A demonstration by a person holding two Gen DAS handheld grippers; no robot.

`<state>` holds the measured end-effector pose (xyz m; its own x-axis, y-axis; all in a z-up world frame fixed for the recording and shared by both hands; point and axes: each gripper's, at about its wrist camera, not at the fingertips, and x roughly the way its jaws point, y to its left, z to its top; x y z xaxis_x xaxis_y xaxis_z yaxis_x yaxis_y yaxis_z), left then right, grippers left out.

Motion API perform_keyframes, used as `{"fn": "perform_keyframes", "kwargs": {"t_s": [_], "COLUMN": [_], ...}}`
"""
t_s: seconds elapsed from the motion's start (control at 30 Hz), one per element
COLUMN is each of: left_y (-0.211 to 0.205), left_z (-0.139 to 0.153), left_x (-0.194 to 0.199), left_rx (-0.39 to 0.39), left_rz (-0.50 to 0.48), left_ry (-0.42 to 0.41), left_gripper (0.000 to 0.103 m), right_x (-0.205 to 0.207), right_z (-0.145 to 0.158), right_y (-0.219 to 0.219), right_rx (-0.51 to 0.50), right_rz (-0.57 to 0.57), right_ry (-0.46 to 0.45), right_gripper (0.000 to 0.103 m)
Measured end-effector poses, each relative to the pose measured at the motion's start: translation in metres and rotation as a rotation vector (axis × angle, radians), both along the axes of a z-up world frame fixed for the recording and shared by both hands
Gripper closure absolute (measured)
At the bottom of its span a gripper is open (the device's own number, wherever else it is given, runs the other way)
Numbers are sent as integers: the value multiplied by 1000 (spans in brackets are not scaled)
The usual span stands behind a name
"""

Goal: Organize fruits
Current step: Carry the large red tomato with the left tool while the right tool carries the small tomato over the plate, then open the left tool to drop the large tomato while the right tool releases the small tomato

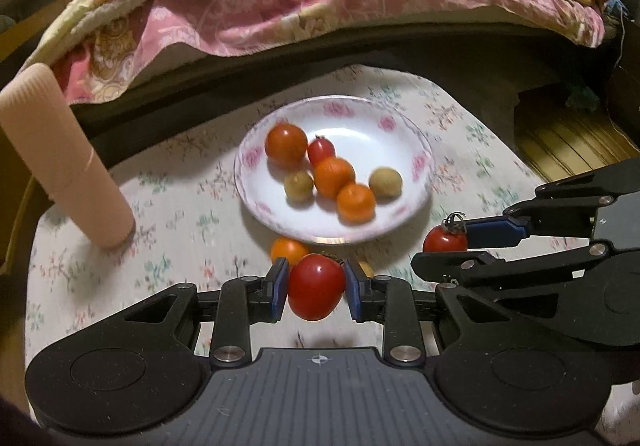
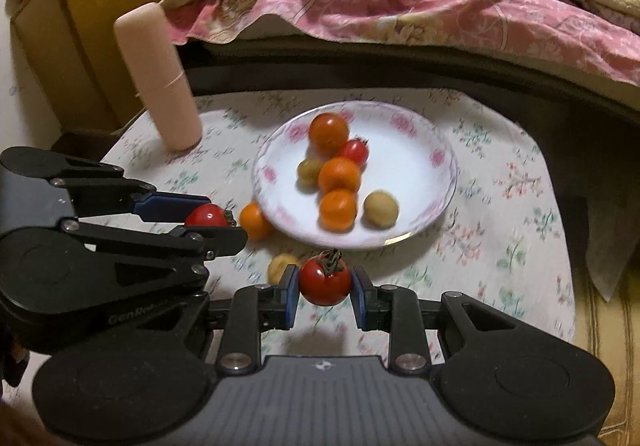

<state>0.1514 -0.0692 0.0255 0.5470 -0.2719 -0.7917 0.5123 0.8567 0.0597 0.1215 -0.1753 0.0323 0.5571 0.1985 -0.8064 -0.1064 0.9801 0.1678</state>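
On my left gripper (image 2: 224,224), seen off to the left of my right claw, the black housing carries pale raised lettering that reads roughly "GenRobot"; the last letters blur out. I can read nothing else: no label, number or brand shows anywhere ahead of either claw.

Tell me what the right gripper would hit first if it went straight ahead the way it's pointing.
Probably the near rim of the plate, right beyond the red tomato that the right gripper holds. Height is unclear, so it might pass over the rim.
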Motion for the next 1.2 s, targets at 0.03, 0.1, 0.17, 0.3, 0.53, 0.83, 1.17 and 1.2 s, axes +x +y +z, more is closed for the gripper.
{"fn": "perform_keyframes", "kwargs": {"t_s": [0.03, 0.1, 0.17, 0.3, 0.53, 0.83, 1.17, 1.2], "left_y": [-2, -5, -8, -14, -19, -12, -9, -9], "left_z": [0, -1, -1, -5, -11, -13, -3, -3], "left_x": [6, 15, 23, 36, 48, 58, 55, 55], "left_rx": [-4, -11, -13, -15, -22, -33, -55, -54], "left_rz": [5, 10, 13, 15, 28, 72, 69, 69], "left_ry": [2, 4, 0, 0, 4, 5, -19, -21], "left_gripper": [67, 67, 67, 67, 67, 53, 38, 37], "right_x": [5, 13, 22, 35, 46, 55, 55, 55], "right_z": [-1, -2, -4, -9, -15, -16, -11, -11], "right_y": [-2, -6, -10, -17, -22, -23, -32, -32], "right_rx": [-2, -4, -3, -12, -29, -40, -32, -29], "right_rz": [-4, -10, -16, -21, -20, -28, -63, -63], "right_ry": [-4, -8, -15, -14, -32, -64, -74, -75], "right_gripper": [73, 73, 73, 73, 73, 72, 72, 72]}}
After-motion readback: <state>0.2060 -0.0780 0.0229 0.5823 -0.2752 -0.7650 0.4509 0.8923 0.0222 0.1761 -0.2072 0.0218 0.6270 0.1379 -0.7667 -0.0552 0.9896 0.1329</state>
